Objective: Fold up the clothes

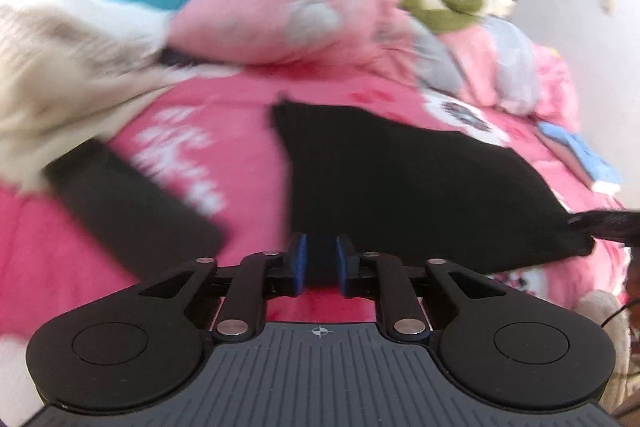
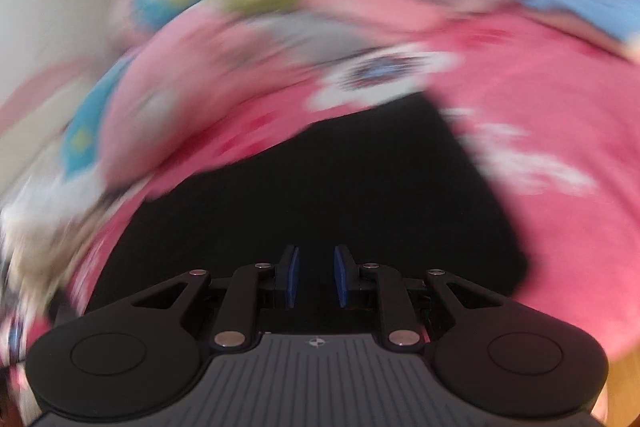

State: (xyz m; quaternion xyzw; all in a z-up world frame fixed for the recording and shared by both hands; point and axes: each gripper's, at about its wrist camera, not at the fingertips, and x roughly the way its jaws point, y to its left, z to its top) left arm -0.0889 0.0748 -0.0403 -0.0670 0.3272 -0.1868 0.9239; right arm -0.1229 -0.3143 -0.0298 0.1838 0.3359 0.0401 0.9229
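Just ahead of the left hand-held gripper (image 1: 321,261), jaws narrow and empty, the black garment (image 1: 408,183) lies flat on the pink bed (image 1: 240,131); regrip its near edge squarely, then fold

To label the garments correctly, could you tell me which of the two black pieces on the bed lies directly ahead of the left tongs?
The broad black cloth does; the narrower black strip lies off left, beside the fluffy white-grey fabric.
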